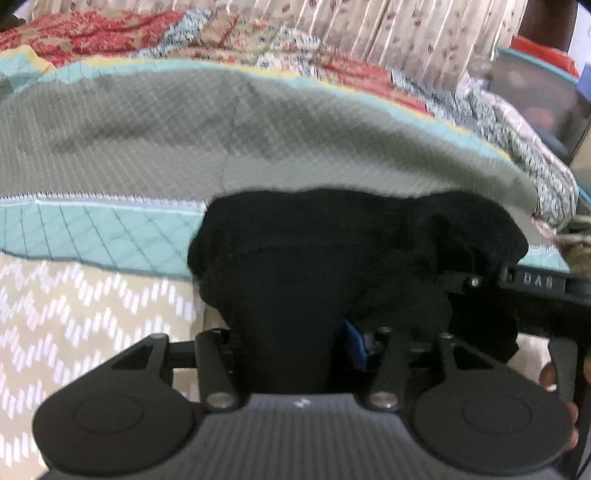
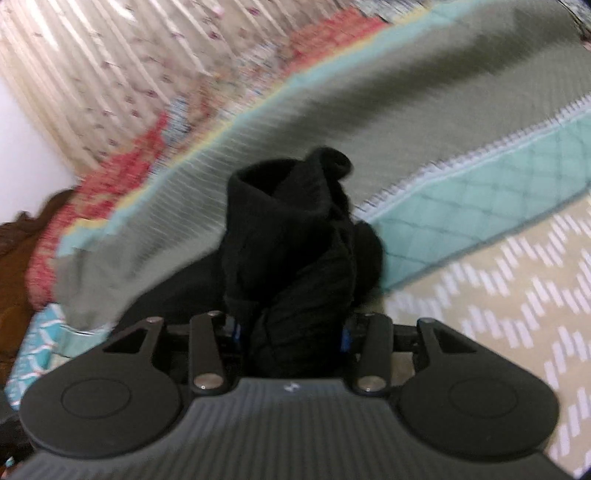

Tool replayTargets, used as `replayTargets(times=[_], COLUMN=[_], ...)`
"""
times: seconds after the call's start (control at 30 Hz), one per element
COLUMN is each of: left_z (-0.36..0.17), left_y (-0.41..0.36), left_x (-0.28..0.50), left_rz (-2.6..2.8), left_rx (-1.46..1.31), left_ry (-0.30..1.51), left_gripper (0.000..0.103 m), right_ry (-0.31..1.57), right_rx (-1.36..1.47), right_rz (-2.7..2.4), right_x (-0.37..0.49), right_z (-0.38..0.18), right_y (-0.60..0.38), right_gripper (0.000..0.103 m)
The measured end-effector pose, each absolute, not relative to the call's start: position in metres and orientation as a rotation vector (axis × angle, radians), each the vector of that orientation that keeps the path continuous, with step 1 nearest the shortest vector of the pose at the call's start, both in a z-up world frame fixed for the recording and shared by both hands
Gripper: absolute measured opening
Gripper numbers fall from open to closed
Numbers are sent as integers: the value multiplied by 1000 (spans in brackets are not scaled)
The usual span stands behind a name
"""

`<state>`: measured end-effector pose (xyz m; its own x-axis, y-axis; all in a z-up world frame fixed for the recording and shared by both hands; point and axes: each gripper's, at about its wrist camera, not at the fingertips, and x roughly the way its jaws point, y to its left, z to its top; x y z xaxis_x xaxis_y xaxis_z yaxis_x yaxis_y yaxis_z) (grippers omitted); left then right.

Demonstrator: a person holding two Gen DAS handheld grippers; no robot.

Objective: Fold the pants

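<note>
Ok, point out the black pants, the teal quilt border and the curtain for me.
pants (image 2: 291, 236): right wrist view, on the bunched black fabric above the gripper.
teal border (image 1: 110, 236): left wrist view, on the quilted teal strip left of the pants.
curtain (image 1: 424, 33): left wrist view, on its pleated folds.

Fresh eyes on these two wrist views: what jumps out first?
The black pants, bunched between both grippers' fingers, fill the middle of each view; they hang in front of the left gripper and rise in a crumpled column from the right gripper. Behind them lies a grey-green quilt with a teal border, over a beige zigzag sheet. A red floral blanket and pleated curtain sit at the back.
</note>
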<state>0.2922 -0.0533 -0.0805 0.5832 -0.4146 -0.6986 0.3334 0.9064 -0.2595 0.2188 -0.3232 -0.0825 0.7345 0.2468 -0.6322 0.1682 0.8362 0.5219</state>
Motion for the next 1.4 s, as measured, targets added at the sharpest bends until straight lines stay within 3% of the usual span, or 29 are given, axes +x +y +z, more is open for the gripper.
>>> replayTargets(times=[0.17, 0.3, 0.53, 0.9, 1.03, 1.17, 1.4], left_z=[-91, -75, -32, 0, 3, 4, 9], left_y=[-49, -36, -24, -12, -9, -5, -2], left_x=[292, 282, 225, 120, 91, 63, 26], left_rz=[-362, -321, -314, -289, -279, -261, -241], left_rx=[-111, -157, -150, -79, -46, -33, 2], left_ry=[939, 961, 886, 841, 841, 846, 831], left_gripper=[80, 77, 80, 103, 103, 103, 103], right_ry=[816, 806, 756, 616, 667, 662, 709], right_rx=[632, 644, 583, 427, 461, 472, 386], right_rz=[37, -14, -53, -111, -90, -112, -141], right_x=[212, 191, 140, 43, 19, -11, -52], right_z=[-85, -66, -36, -5, -3, 2, 3], right_y=[-335, -332, -319, -277, -270, -262, -241], right_gripper=[66, 83, 83, 88, 88, 99, 103])
